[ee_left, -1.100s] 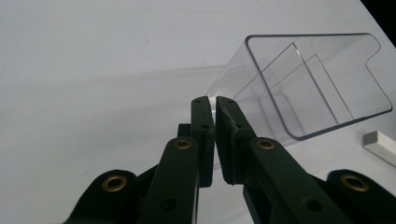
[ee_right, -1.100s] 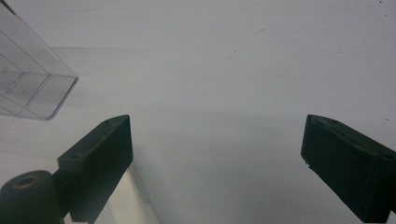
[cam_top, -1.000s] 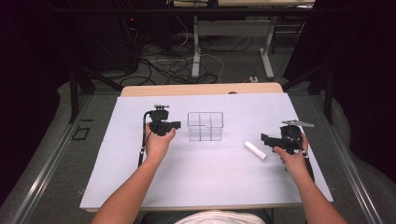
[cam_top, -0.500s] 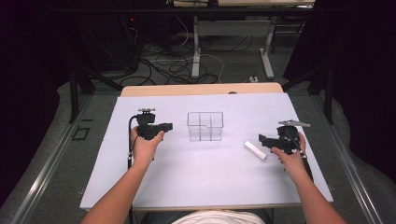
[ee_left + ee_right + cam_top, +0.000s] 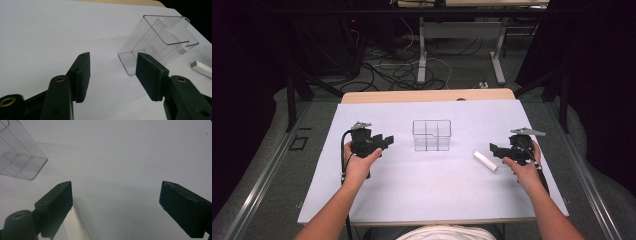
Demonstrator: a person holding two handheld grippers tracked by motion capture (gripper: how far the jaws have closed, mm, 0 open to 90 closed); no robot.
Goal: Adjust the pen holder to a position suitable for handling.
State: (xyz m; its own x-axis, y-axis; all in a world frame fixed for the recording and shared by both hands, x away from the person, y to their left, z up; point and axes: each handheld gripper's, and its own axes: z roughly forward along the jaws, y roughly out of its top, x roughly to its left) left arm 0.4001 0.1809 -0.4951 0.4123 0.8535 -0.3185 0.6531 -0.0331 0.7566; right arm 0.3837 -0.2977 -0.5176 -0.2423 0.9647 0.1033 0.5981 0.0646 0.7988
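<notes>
A clear plastic box (image 5: 432, 135) with dividers stands mid-table. My left gripper (image 5: 387, 141) is to its left, pointing at it. In the left gripper view the clear box (image 5: 157, 45) is just ahead, and my left gripper (image 5: 113, 67) is open; its jaws have just been opening with nothing between them. A white stick (image 5: 485, 161) lies flat to the right of the box. My right gripper (image 5: 493, 150) hovers by it. In the right gripper view my right gripper (image 5: 116, 195) stands wide open after closing slightly. The white stick (image 5: 75, 225) lies on the table beside one jaw, not pressed.
The table is covered by a white sheet (image 5: 437, 190), with a wooden edge (image 5: 427, 95) at the far side. Beyond it are cables and desk legs on a dark floor. Both forearms reach in from the near edge.
My left hand has drawn leftward away from the clear box, and its jaws have gone from nearly shut to open. The right hand has stayed put by the white stick.
</notes>
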